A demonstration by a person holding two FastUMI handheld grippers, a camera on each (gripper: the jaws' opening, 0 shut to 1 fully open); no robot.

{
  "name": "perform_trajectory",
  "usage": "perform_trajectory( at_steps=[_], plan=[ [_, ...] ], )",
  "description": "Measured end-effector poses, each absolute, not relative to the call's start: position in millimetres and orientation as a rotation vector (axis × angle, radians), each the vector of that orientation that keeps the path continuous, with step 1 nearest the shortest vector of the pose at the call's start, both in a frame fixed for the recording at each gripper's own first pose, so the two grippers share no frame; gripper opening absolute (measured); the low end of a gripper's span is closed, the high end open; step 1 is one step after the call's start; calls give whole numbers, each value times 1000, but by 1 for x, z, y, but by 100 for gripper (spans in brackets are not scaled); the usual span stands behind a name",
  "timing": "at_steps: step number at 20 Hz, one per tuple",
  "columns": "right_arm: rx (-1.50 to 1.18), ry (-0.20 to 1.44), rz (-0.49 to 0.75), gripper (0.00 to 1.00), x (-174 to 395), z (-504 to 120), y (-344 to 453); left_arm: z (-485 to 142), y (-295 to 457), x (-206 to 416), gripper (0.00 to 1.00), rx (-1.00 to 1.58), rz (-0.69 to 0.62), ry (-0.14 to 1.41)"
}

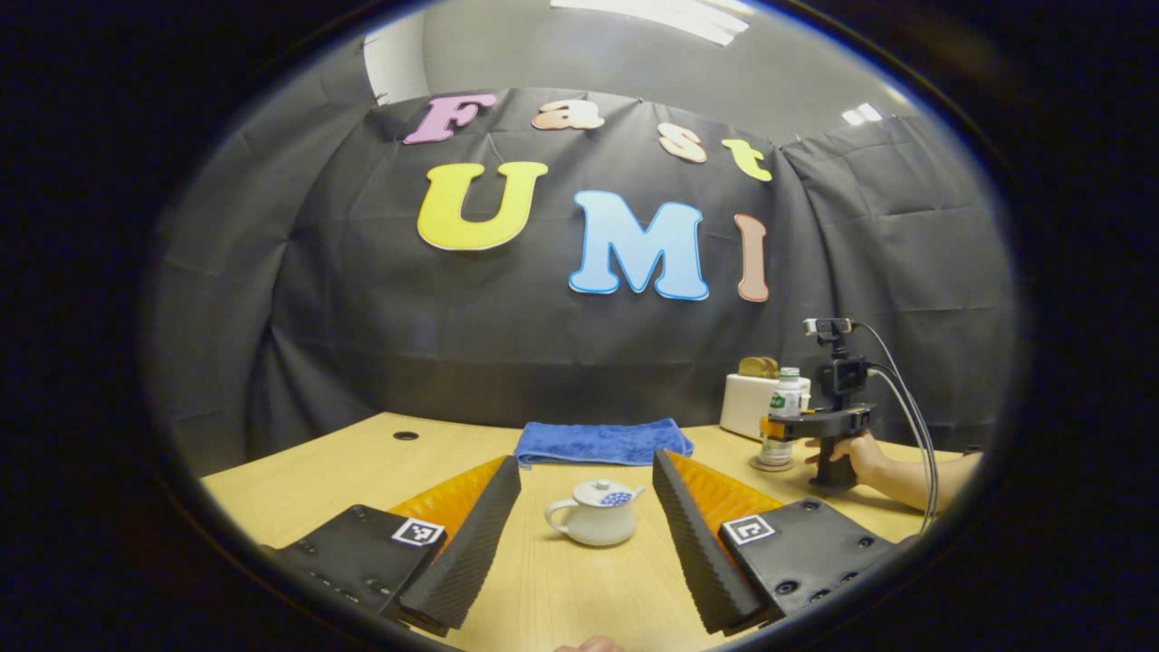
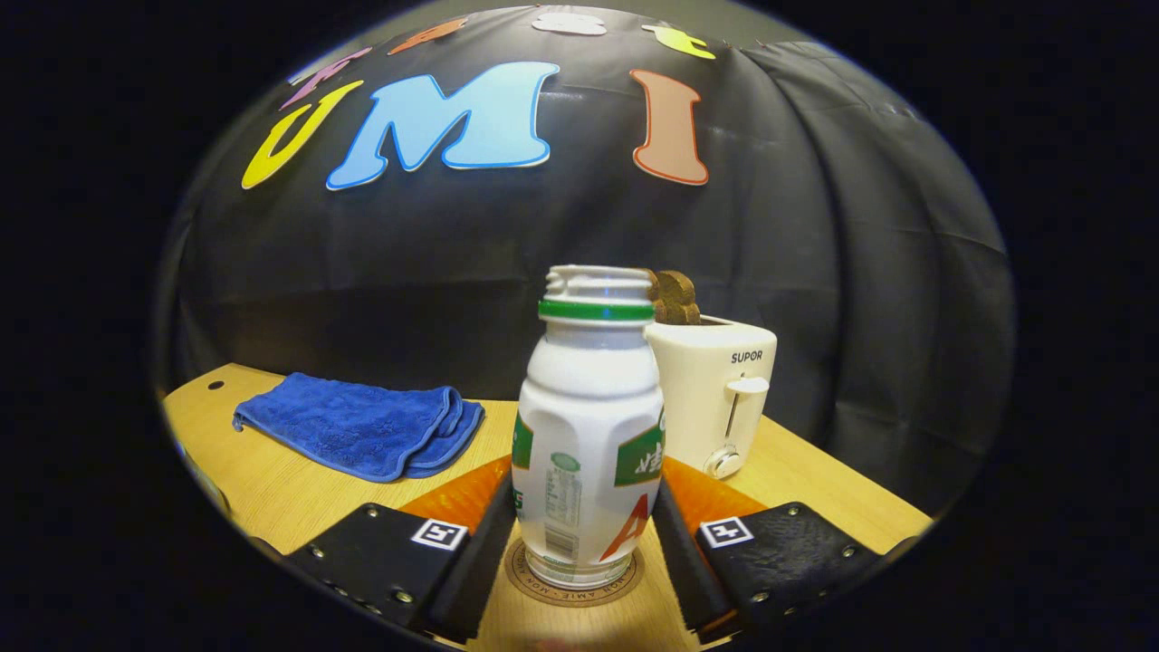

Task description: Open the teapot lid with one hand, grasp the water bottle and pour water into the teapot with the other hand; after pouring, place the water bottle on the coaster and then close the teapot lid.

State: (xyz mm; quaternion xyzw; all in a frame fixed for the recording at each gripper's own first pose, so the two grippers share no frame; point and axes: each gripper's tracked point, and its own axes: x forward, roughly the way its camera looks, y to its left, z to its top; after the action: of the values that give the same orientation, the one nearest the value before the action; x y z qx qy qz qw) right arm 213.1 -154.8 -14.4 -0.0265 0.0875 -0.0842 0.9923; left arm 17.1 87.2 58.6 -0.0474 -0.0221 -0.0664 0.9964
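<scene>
The left claw (image 1: 587, 534) is open wide and held low and level over the wooden surface (image 1: 362, 471), with the small round white teapot (image 1: 596, 512), lid on, just ahead between its fingers. The right claw (image 2: 584, 543) hugs the smooth white water bottle (image 2: 589, 435) on both sides as it stands on the round coaster (image 2: 574, 587). Farther back lie a soft blue towel (image 2: 362, 426) and a white toaster (image 2: 724, 398).

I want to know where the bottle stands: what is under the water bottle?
The water bottle stands upright on a round coaster on the table; only the coaster's rim shows, its middle is covered. The right gripper closes around the bottle.
</scene>
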Motion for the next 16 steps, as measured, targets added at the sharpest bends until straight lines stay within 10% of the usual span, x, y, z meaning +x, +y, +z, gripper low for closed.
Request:
perform_trajectory(
  at_steps=[2,8,16],
  plan=[
    [-39,140,-146,100,204,2,-147,62,84,11,99,-92,-135,-49],
    [-110,-56,-258,99,91,82,-157,60,73,-9,99,-90,-102,-64],
    [7,-24,-81,99,-37,31,-52,8,-1,14,100,-64,-128,-9]
  ],
)
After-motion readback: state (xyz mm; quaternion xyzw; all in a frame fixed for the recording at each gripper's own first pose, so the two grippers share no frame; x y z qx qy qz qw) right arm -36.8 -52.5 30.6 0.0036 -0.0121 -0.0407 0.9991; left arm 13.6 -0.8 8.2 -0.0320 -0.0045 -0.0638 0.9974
